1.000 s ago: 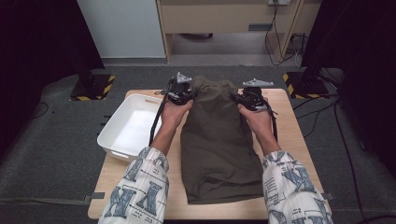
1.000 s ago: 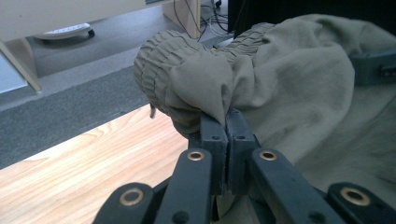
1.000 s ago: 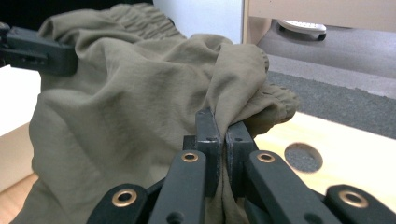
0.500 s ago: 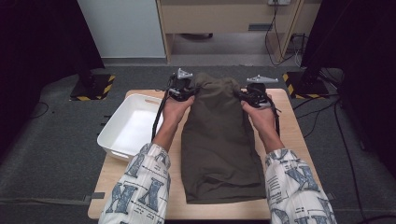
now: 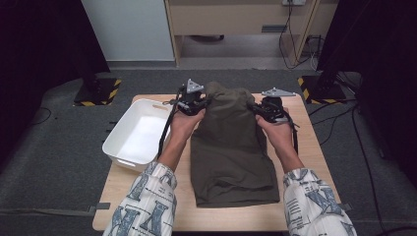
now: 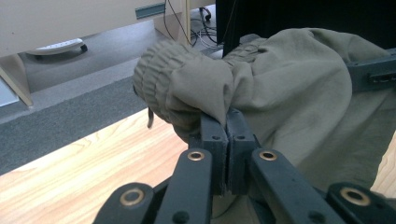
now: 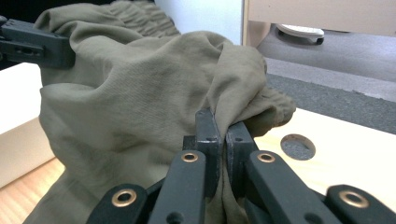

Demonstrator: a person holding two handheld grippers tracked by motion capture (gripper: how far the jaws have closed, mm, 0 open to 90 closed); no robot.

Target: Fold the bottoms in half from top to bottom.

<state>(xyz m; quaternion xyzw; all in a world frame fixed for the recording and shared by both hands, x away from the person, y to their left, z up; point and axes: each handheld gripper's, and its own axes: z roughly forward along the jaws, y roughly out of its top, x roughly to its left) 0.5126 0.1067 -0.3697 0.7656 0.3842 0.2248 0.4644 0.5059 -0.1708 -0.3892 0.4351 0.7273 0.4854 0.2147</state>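
Garment: an olive-green garment with a gathered elastic band lies lengthwise down the middle of the wooden table; its near hem sits at six o'clock close to the table's front edge, and its far end at twelve o'clock is lifted off the wood.

Left gripper: the left gripper is at about eleven o'clock on the table, at the garment's far left corner. In the left gripper view its two black jaws are pressed almost together, with a fold of cloth just under the ribbed band pinched between them.

Right gripper: the right gripper is at about one o'clock, at the garment's far right corner. In the right gripper view the jaws are clamped nearly flat together, a ridge of the green fabric squeezed up between them.

Cloth between them: the fabric bunches and sags between the two grips, and each gripper's camera catches the other gripper's black body at the far side of the bundle.

Hands: the left hand and right hand come up from six o'clock in patterned sleeves, one along each long side of the garment.

Bin: a white plastic bin rests at nine o'clock, overhanging the table's left edge, apart from the cloth.

Table detail: a round hole in the tabletop shows just beyond the right jaws.
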